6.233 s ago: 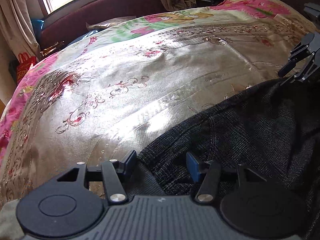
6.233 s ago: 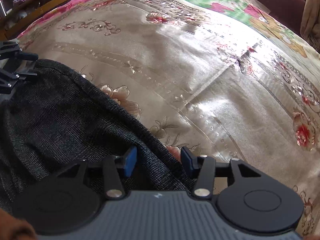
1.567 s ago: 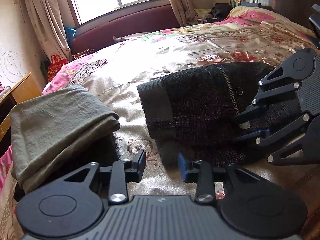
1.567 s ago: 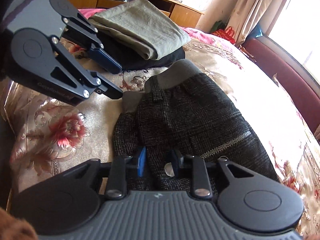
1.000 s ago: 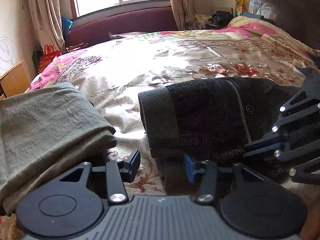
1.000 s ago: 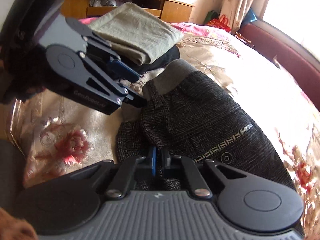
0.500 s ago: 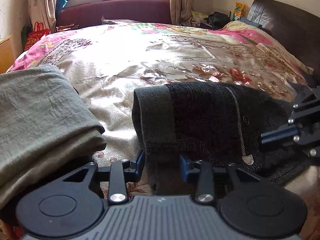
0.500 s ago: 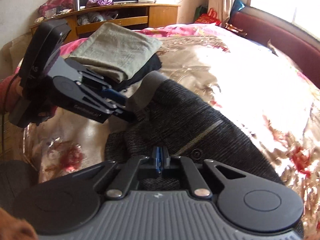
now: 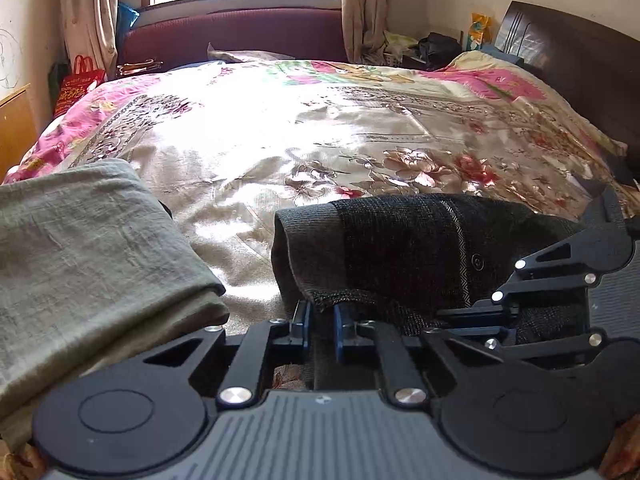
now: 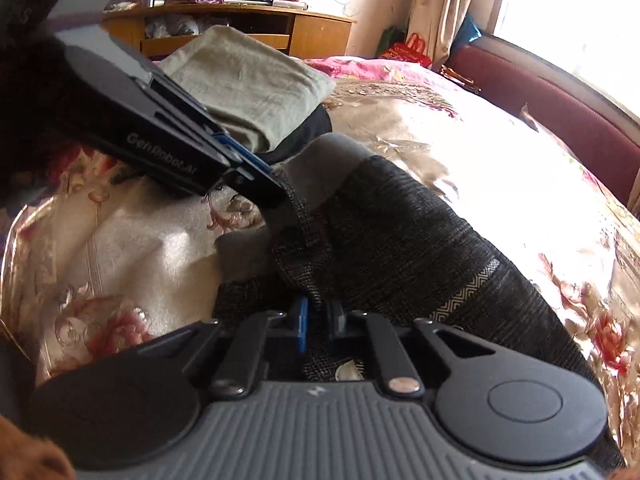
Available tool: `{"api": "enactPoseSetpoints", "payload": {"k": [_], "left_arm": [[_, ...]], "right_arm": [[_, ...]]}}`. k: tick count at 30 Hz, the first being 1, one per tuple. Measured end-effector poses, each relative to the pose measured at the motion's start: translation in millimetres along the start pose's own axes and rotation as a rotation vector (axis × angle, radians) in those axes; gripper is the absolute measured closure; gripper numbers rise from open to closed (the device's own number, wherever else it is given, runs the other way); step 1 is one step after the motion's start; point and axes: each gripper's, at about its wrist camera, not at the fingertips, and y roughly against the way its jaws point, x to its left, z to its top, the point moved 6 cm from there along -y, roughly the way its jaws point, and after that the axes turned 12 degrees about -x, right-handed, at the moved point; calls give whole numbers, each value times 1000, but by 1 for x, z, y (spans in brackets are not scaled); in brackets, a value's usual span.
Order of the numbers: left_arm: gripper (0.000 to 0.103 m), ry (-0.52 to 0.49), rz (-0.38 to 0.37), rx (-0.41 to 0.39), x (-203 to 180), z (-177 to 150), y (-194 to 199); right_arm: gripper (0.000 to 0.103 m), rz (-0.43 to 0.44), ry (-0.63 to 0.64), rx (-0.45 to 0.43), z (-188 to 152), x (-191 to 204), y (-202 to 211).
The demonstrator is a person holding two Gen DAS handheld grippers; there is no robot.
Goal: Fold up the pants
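Gripping folded pants [image 9: 404,248], left gripper [image 9: 320,326], right gripper [image 10: 318,322]

The left tool [image 9: 321,326] is showing a matte black body with a ribbed dark-grey housing, two round black discs flanking it, angular linkage arms pinned by shiny silver screws, and blue-edged pads on its fingertips [image 9: 300,322]. The right tool [image 10: 318,322] is wearing the same build: grey ribbed housing bearing a small pale logo, black discs, silver screw heads, a blue pad edge. Seen from the right wrist camera, the left tool is displaying pale "GenRobot.AI" lettering along its black arm, with a blue finger strip running beside it.
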Motion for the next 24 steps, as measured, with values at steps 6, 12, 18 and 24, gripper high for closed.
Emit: {"api": "enactPoseSetpoints", "payload": {"k": [6,12,18,24], "left_arm": [[76,-1,-15,-30,-4,7,30],[77,-125,96,120,-7,-44,4],[77,-151,165,113,-1,-44,26],[77,-161,89,-20,-43,-8,33]], "right_arm": [[96,96,-62,-76,33,1,51],[92,137,-27,83,-14,26,12],[89,121,-8,37,-8,27,21],[71,-4,-90,-63,-5,-15,59]]}}
